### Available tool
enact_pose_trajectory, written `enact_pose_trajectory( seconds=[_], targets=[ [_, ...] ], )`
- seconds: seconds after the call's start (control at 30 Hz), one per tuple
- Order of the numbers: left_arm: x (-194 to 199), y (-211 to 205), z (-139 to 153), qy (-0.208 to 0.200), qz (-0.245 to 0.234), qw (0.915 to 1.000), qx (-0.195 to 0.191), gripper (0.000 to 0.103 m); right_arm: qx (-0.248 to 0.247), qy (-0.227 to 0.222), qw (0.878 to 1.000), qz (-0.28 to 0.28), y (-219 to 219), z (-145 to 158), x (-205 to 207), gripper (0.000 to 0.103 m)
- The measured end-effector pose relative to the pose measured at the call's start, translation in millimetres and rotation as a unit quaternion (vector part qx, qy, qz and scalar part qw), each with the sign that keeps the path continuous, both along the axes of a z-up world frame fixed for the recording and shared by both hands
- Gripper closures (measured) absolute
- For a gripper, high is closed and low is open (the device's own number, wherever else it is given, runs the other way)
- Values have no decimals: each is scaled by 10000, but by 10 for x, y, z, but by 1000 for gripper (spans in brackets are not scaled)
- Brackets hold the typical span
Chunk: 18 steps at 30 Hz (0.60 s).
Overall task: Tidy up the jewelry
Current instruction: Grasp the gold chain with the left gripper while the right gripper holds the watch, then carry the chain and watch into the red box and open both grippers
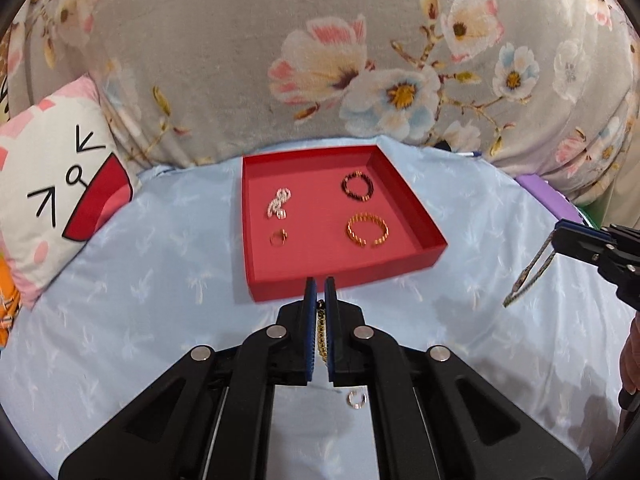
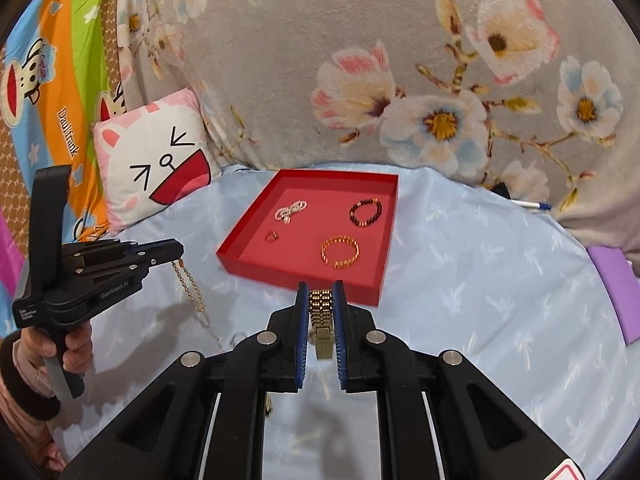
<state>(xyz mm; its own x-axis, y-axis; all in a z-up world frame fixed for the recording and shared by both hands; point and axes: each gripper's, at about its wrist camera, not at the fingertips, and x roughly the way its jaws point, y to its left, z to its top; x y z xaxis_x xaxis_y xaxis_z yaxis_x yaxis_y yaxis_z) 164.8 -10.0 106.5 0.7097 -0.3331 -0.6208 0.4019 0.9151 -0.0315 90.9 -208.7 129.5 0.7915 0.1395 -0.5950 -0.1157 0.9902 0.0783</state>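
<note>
A red tray lies on the light blue sheet. It holds a dark bead bracelet, a gold open bangle, a pearl piece and a small ring. My left gripper is shut on a gold chain that hangs down, just before the tray's near wall. My right gripper is shut on a gold watch band, near the tray's front edge.
A small silver ring lies on the sheet under my left gripper. A cartoon pillow sits left, a floral blanket behind, a purple object right, and a pen at the back right.
</note>
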Motion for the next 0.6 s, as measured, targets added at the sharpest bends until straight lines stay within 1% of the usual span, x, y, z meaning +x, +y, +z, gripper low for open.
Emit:
enact_pose_trajectory(
  seconds=[0.23,0.37,0.47,0.6],
  targets=[
    [575,-136,108,52,71,10000,-32,100,-32,122,9999,-112,39,8,760,93],
    [997,-241,151,65,116,9999,-44,100,-20,229,9996,-178,79,-31,1279,93],
    [1340,-345,123,145,167,9997,-43,100,-35,300,9993,-234,96,-93,1669,93],
    [1778,-483,7,236,325,9992,48,100,20,435,9987,-257,109,-204,2105,92]
  ],
)
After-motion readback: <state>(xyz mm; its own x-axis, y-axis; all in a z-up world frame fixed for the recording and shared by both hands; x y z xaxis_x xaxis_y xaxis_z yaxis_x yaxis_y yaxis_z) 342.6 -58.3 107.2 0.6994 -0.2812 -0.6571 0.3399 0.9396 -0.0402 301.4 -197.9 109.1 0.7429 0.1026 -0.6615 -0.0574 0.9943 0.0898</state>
